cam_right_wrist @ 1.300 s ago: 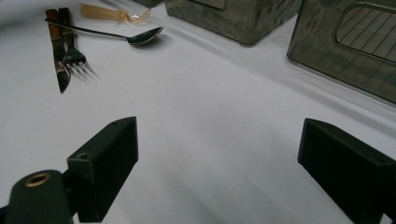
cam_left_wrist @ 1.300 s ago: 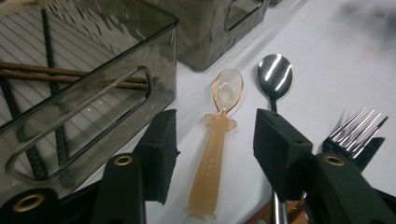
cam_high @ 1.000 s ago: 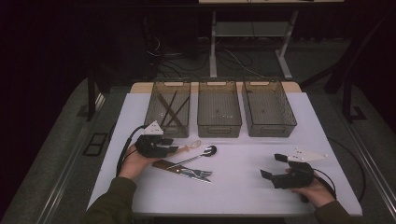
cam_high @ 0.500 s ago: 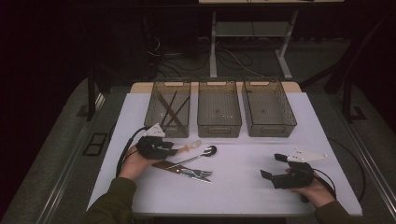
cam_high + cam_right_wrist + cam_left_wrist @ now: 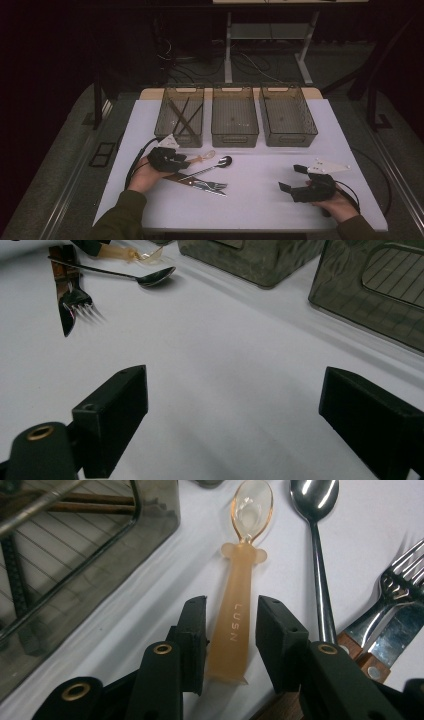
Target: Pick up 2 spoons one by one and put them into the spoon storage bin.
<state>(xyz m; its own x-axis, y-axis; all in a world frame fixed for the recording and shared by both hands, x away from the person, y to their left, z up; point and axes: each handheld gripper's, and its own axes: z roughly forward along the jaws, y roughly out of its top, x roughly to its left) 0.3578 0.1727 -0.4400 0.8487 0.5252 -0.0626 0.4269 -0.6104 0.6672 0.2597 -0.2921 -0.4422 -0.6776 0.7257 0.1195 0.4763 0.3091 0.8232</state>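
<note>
A translucent orange plastic spoon (image 5: 239,580) lies flat on the white table, its bowl pointing away from me. My left gripper (image 5: 231,630) straddles its handle. The jaws have just been closing, and a thin gap still shows on each side of the handle. From above, the left gripper (image 5: 187,161) sits in front of the left bin with the orange spoon (image 5: 205,157) sticking out to its right. My right gripper (image 5: 292,177) rests at the table's front right, open, with only bare table between its jaws (image 5: 235,400).
A metal spoon (image 5: 222,161), a fork (image 5: 395,590) and a wooden-handled knife (image 5: 207,186) lie just right of the orange spoon. Three grey bins stand in a row behind: the left one (image 5: 178,117) holds chopsticks, then the middle (image 5: 234,117) and right (image 5: 287,116) ones.
The left hand has shifted very slightly at the orange spoon. The right hand and the cutlery lie as before.
</note>
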